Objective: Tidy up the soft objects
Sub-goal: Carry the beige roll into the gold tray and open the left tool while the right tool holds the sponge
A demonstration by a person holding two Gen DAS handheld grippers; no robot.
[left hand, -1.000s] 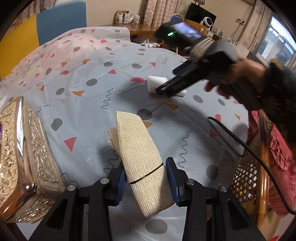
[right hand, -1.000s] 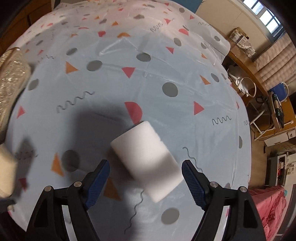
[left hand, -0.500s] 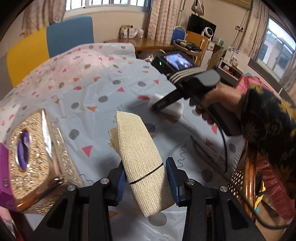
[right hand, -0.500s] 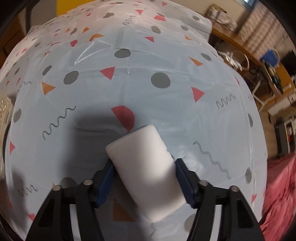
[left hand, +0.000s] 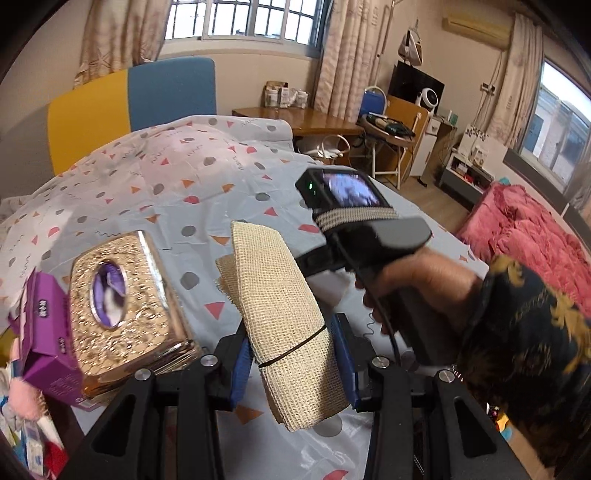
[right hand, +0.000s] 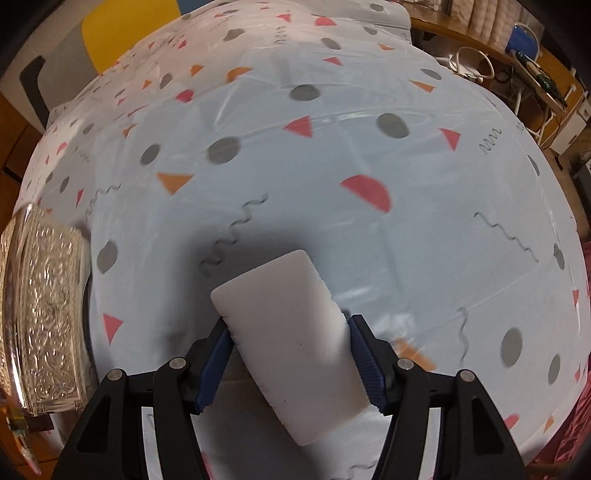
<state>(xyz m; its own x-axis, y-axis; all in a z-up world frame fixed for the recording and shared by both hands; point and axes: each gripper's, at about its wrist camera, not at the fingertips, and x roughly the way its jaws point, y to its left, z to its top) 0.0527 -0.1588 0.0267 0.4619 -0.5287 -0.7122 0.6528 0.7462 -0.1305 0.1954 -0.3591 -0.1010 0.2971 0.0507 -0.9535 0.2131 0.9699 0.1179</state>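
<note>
On the patterned tablecloth: one white sponge, one burlap roll.

Daylight pours through the windows, blown out; a dark shadow falls on the glossy tablecloth. Edges bend, patterns smear.

Purple box — white print there, unreadable.
</note>
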